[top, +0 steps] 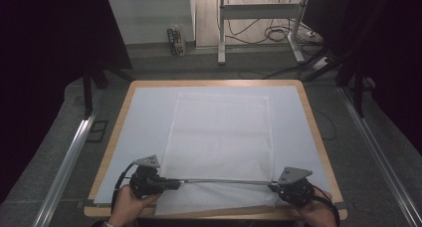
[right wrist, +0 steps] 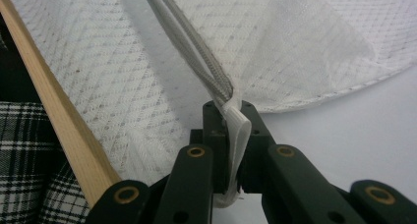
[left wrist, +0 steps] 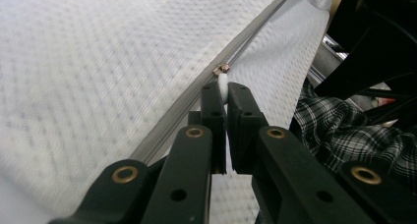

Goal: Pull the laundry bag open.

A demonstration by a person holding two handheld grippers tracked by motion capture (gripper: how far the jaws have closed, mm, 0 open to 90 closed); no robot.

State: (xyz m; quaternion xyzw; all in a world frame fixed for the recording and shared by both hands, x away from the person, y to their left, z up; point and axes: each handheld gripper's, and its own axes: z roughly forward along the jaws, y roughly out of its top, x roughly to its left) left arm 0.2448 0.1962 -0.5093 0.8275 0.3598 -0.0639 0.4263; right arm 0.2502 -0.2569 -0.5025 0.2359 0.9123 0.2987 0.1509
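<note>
1. A white mesh laundry bag of dotted netting (top: 219,137) lies flat on the pale sheet covering the wooden table (top: 113,137). It reaches from the table's far edge to its near edge, roughly midway between the left and right edges.
2. A grey zipper (top: 224,181) runs straight across the bag close to the near edge, stretched between the two grippers.
3. The left gripper (top: 171,184), held in the person's left hand (top: 130,203), sits near the near-left corner of the table, at the zipper's left end.
4. In the left gripper view its jaws are pressed together on a small white pull tab (left wrist: 223,88). The metal slider (left wrist: 222,68) sits just beyond the jaw tips, on the zipper line.
5. The right gripper (top: 274,188), held in the right hand (top: 318,212), sits near the near-right corner, at the zipper's right end.
6. In the right gripper view its jaws pinch a white fabric loop (right wrist: 236,130) sewn to the zipper's end; the loop runs down between the jaws and its tail hangs out below them.
7. There the two grey zipper halves (right wrist: 196,47) run away from the jaw tips, and the table's wooden edge (right wrist: 54,111) shows beside the bag.
</note>
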